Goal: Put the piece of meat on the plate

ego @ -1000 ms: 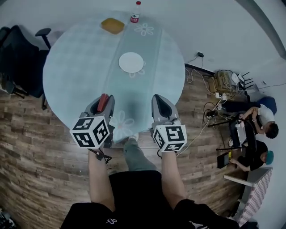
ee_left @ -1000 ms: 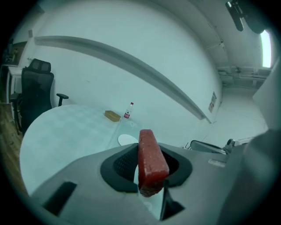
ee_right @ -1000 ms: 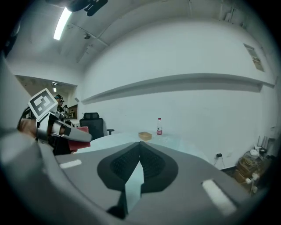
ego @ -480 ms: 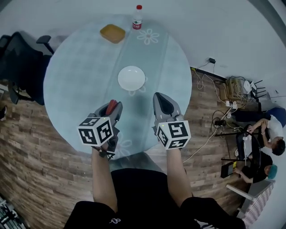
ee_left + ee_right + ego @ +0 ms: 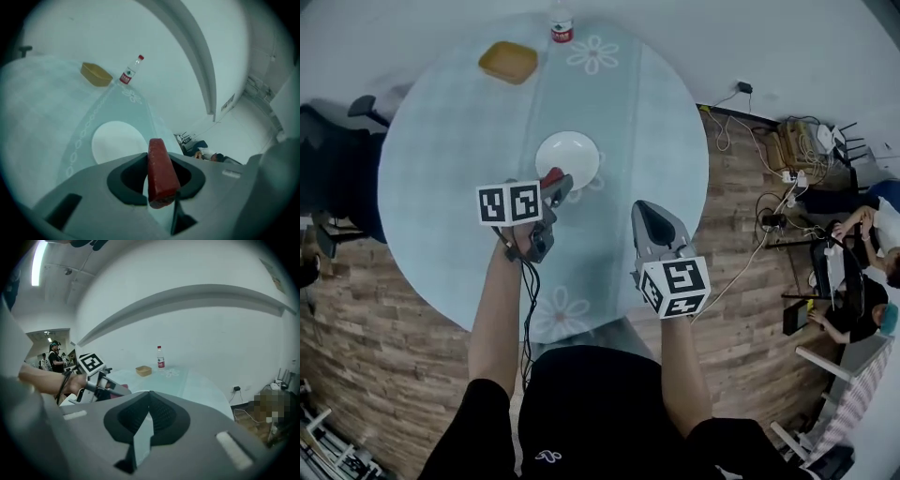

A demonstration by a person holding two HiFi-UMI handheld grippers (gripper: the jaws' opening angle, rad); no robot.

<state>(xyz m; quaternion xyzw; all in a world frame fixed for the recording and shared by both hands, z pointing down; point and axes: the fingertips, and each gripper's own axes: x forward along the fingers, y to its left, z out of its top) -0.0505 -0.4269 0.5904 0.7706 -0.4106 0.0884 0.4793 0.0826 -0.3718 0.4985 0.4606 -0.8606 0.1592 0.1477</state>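
Observation:
A red slab of meat (image 5: 159, 171) stands clamped between the jaws of my left gripper (image 5: 558, 184), which is shut on it. In the head view the meat (image 5: 550, 176) hangs over the near left rim of the white plate (image 5: 570, 156). The plate (image 5: 117, 142) lies just beyond the jaws in the left gripper view and holds nothing. My right gripper (image 5: 649, 217) hovers over the table to the right of the plate, its jaws shut with nothing between them (image 5: 149, 393). From the right gripper view, the left gripper (image 5: 101, 380) and its hand show at the left.
The round table (image 5: 450, 141) has a pale green cloth with flower prints. A yellow bowl (image 5: 508, 61) and a red-labelled bottle (image 5: 561, 26) stand at the far edge. Black chairs (image 5: 337, 159) sit at the left; cables and seated people (image 5: 853, 253) at the right.
My left gripper has carried the meat forward from the table's near edge to the plate's near rim and turned. The right gripper has moved a little forward over the table.

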